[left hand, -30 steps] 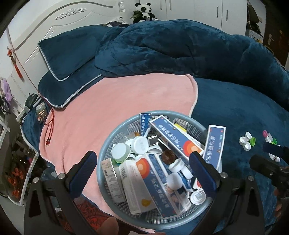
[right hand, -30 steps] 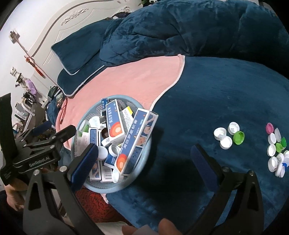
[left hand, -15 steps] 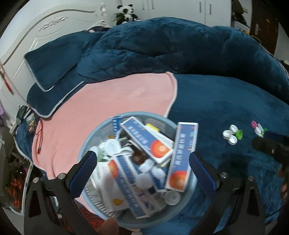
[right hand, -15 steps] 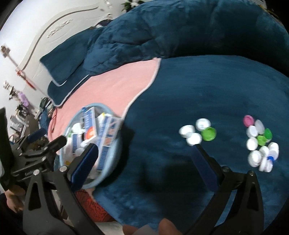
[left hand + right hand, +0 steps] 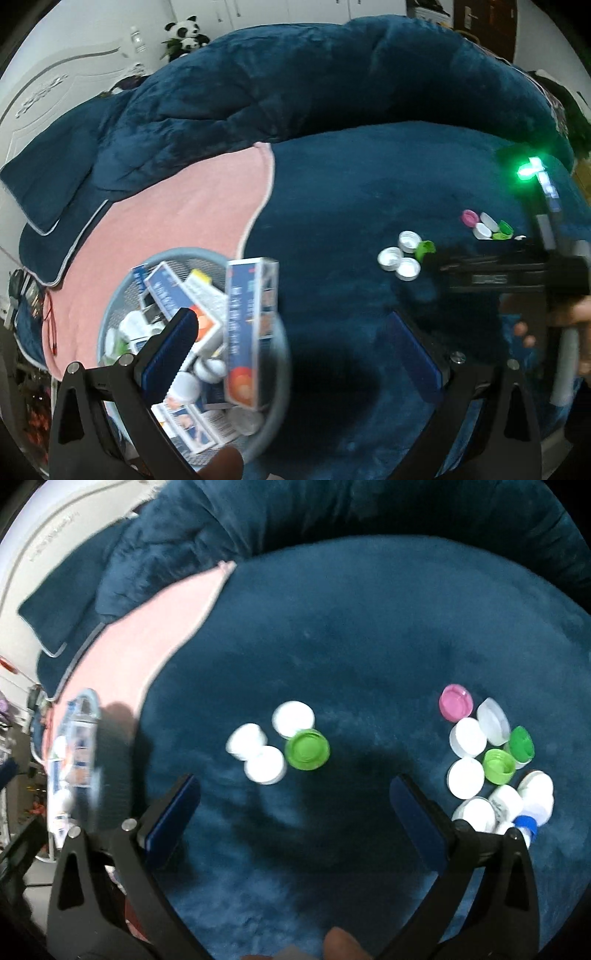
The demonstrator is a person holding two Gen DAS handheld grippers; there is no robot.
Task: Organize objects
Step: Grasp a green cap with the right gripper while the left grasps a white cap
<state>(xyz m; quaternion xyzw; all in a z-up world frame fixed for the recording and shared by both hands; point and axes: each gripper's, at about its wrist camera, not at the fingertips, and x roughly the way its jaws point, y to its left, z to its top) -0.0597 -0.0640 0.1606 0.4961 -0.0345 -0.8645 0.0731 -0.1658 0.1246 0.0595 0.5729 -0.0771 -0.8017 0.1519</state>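
Left wrist view takes in a dark blue plush blanket (image 5: 369, 192) spread over the bed, with a pink towel (image 5: 177, 214) lying on its left part. A round grey mesh basket (image 5: 122, 295) sits partly on the towel and partly on the blanket, packed with blue-and-white medicine boxes (image 5: 249, 332), one of them standing on end at the basket's right side, and with small white jars (image 5: 184, 386) among them. The left gripper (image 5: 295, 350) has its fingers spread wide and holds nothing; its left finger (image 5: 170, 354) lies over the basket, its right over bare blanket. The right gripper's (image 5: 295, 812) fingers are likewise wide apart and empty, above bare blanket. Just beyond them lies a small cluster of three white caps (image 5: 264, 764) and one green cap (image 5: 307, 748), touching one another. Well apart to the right is a larger heap of caps (image 5: 491, 760), mostly white, with a pink cap (image 5: 455, 702) at its far edge, two green ones and a blue cap (image 5: 526, 825) nearest the right finger. The basket shows only as a blurred shape at the right wrist view's left edge
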